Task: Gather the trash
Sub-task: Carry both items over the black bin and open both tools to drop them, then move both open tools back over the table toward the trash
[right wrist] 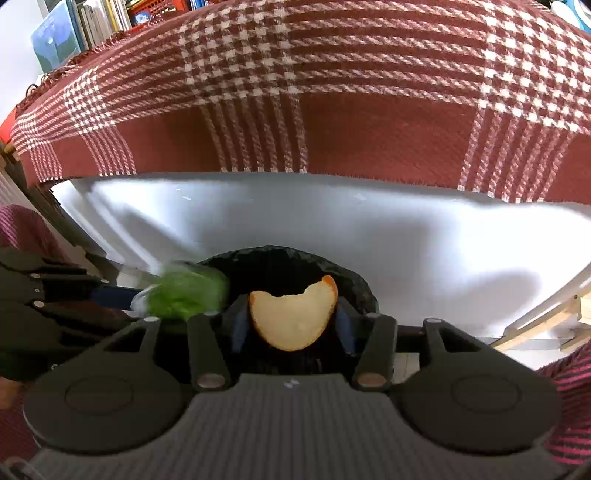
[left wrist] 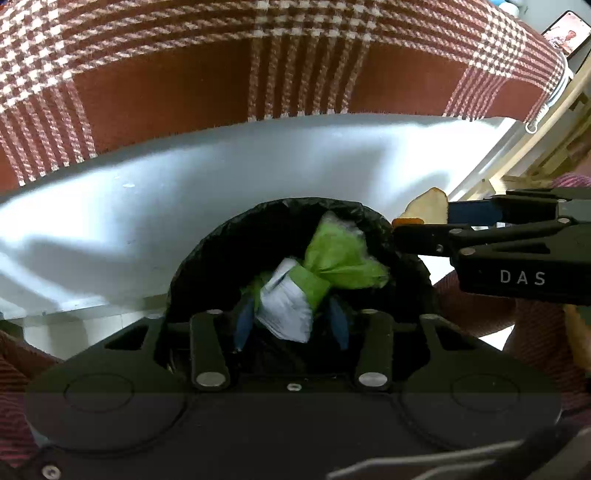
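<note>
In the left wrist view my left gripper (left wrist: pixel 291 325) is shut on a crumpled green and white wrapper (left wrist: pixel 295 295), held over the mouth of a bin lined with a black bag (left wrist: pixel 199 258). My right gripper (left wrist: pixel 421 218) comes in from the right at the bin's rim. It is shut on a pale piece of peel with an orange edge (left wrist: pixel 426 208). In the right wrist view the peel (right wrist: pixel 291 317) sits between the blue pads of the right gripper (right wrist: pixel 291 325), above the bin (right wrist: pixel 358 284). The left gripper (right wrist: pixel 125 299) and the blurred wrapper (right wrist: pixel 184 291) are at the left.
A red and white plaid cloth (left wrist: pixel 295 55) hangs over a white panel (left wrist: pixel 184 184) just behind the bin. A wooden frame (left wrist: pixel 554 140) stands at the right. Books (right wrist: pixel 96 18) fill a shelf at the far left. A person's red knitted sleeve (right wrist: pixel 569 398) shows at the edge.
</note>
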Motion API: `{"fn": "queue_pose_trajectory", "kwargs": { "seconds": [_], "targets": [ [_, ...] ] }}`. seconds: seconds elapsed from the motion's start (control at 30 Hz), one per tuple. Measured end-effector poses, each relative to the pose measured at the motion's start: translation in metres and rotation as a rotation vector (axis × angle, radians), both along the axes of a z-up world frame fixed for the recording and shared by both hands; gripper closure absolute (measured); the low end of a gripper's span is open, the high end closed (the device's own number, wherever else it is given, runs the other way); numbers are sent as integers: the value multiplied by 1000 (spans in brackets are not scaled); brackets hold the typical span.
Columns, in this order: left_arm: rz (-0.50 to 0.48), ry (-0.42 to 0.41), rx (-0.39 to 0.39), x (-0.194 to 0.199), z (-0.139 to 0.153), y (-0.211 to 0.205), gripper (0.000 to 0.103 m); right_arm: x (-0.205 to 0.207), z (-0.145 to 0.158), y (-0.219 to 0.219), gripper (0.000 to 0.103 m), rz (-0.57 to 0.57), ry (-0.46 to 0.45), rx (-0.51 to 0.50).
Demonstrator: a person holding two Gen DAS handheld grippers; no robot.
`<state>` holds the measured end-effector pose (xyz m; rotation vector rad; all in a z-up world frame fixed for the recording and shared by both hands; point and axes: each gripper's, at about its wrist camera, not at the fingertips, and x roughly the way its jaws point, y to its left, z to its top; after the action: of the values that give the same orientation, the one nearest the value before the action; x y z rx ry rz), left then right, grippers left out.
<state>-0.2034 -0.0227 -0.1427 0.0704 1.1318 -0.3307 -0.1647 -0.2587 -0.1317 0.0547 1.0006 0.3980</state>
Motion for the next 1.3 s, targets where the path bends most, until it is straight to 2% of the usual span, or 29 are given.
{"fn": "queue_pose_trajectory", "kwargs": {
  "seconds": [0.13,0.3,0.57,0.93,1.1,1.3],
  "targets": [
    [16,9,-12,2,0,2,34,2,-1,0,33,1,6,8],
    [18,-22,2,3,6,2,27,4,0,2,31,-3,-11,12],
    [15,-72,-2,2,25,2,23,5,11,-3,29,-11,-47,22],
    [-2,-157,-33,3,66,5,19,9,46,-11,26,-17,-131,53],
    [-8,-221,-96,7,104,16,15,13,74,-22,26,-37,-196,107],
    [-5,-369,-143,22,155,22,12,22,115,-33,24,-41,-321,110]
  ]
}}
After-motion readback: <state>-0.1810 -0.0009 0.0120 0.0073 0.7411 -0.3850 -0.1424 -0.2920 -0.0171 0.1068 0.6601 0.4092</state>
